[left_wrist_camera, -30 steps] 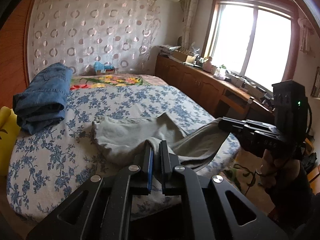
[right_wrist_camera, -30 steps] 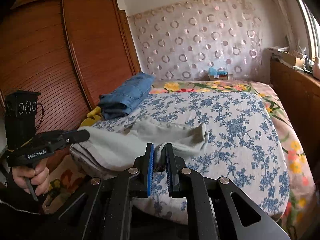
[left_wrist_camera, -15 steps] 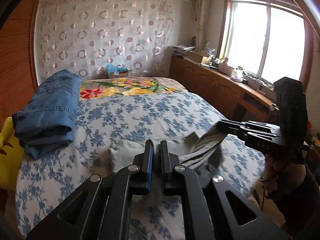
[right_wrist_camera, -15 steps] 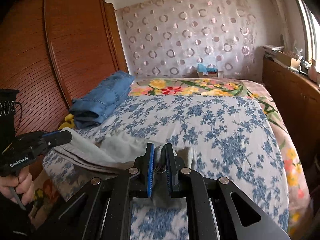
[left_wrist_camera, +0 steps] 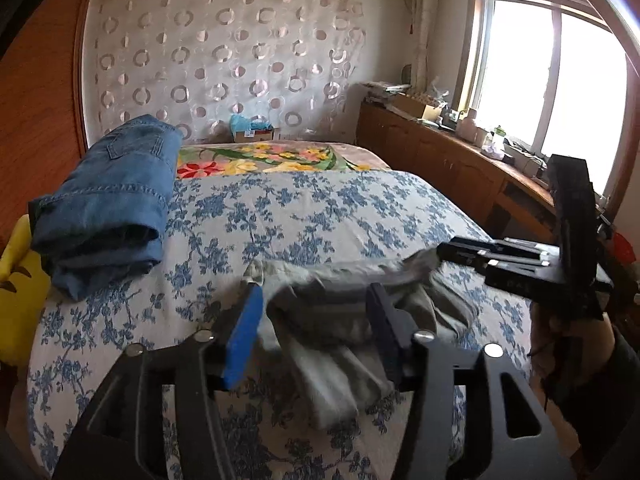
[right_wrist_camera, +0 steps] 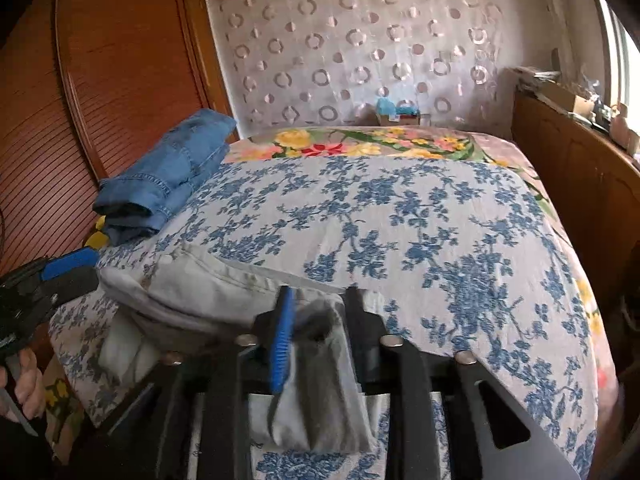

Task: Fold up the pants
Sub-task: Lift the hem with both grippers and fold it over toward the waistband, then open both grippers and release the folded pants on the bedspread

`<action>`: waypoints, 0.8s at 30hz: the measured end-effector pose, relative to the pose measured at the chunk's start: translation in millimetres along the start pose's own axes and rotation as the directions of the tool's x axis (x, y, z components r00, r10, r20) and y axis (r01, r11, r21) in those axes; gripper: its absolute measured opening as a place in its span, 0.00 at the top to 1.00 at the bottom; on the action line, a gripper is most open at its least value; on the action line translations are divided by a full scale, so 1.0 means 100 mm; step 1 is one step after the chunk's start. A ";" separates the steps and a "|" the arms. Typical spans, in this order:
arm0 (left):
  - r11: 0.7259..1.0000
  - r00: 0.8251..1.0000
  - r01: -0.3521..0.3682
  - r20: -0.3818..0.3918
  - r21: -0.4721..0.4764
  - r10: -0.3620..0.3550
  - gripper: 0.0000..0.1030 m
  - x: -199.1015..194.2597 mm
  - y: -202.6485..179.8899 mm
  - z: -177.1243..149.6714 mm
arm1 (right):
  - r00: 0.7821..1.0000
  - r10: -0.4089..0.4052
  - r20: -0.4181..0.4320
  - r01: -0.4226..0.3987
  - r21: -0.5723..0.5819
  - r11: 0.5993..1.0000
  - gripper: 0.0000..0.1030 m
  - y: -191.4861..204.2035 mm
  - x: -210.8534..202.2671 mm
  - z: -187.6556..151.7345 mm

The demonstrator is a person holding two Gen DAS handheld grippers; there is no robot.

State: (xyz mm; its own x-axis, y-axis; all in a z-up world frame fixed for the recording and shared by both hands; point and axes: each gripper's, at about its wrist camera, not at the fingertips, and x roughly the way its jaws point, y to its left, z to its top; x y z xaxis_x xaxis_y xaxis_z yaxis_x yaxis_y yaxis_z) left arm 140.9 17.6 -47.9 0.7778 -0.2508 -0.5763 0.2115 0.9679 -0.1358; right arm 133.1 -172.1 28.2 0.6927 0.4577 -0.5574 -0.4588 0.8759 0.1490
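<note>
Both the left gripper and the right gripper are opening, their jaws apart with folds of the grey pants loose between them. The pants lie bunched along the bed's near edge; soft and limp, they look best taken by the thick hems.
</note>
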 end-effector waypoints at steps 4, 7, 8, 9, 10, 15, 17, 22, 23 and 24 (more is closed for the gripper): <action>1.000 1.000 -0.005 -0.013 -0.006 0.005 0.46 -0.02 0.01 -0.12 | 1.000 -0.003 -0.004 0.003 -0.017 1.000 0.60 -0.07 -0.13 -0.09; 1.000 0.999 0.000 -0.046 -0.006 0.000 0.46 0.00 0.01 -0.24 | 1.000 0.012 -0.028 -0.013 -0.028 1.000 0.60 -0.11 -0.20 -0.22; 1.000 0.998 -0.004 -0.055 -0.005 0.004 0.46 0.01 0.00 -0.28 | 0.999 0.018 -0.039 -0.019 -0.028 0.999 0.60 -0.13 -0.20 -0.25; 1.000 0.998 -0.007 -0.066 -0.003 0.007 0.46 0.02 -0.01 -0.33 | 0.999 0.019 -0.048 -0.021 -0.028 0.999 0.60 -0.14 -0.21 -0.30; 1.000 0.997 -0.005 -0.078 0.003 0.005 0.46 0.04 -0.02 -0.37 | 0.998 0.021 -0.058 -0.023 -0.029 0.999 0.60 -0.14 -0.21 -0.34; 1.000 0.994 0.000 -0.109 0.020 0.002 0.49 0.10 -0.04 -0.48 | 0.995 0.034 -0.090 -0.036 -0.023 0.999 0.60 -0.18 -0.17 -0.43; 1.000 0.993 0.009 -0.119 0.019 -0.006 0.54 0.12 -0.04 -0.50 | 0.995 0.046 -0.093 -0.048 -0.023 0.999 0.60 -0.16 -0.15 -0.43; 0.999 0.990 0.027 -0.142 0.033 -0.022 0.67 0.17 -0.08 -0.55 | 0.991 0.049 -0.125 -0.054 -0.037 0.998 0.60 -0.13 -0.08 -0.46; 0.999 0.989 0.024 -0.149 0.034 -0.019 0.67 0.19 -0.08 -0.56 | 0.990 0.043 -0.132 -0.049 -0.037 0.998 0.60 -0.13 -0.06 -0.47; 0.999 0.988 0.021 -0.153 0.033 -0.015 0.67 0.21 -0.08 -0.56 | 0.990 0.040 -0.132 -0.046 -0.039 0.998 0.60 -0.13 -0.05 -0.48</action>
State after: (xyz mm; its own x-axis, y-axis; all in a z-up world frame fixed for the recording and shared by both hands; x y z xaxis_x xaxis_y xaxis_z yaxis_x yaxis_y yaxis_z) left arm 122.1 6.0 -104.1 0.6745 -0.2602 -0.6909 0.2468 0.9615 -0.1211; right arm 108.9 -193.3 -10.0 0.5944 0.4683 -0.6538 -0.5110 0.8477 0.1426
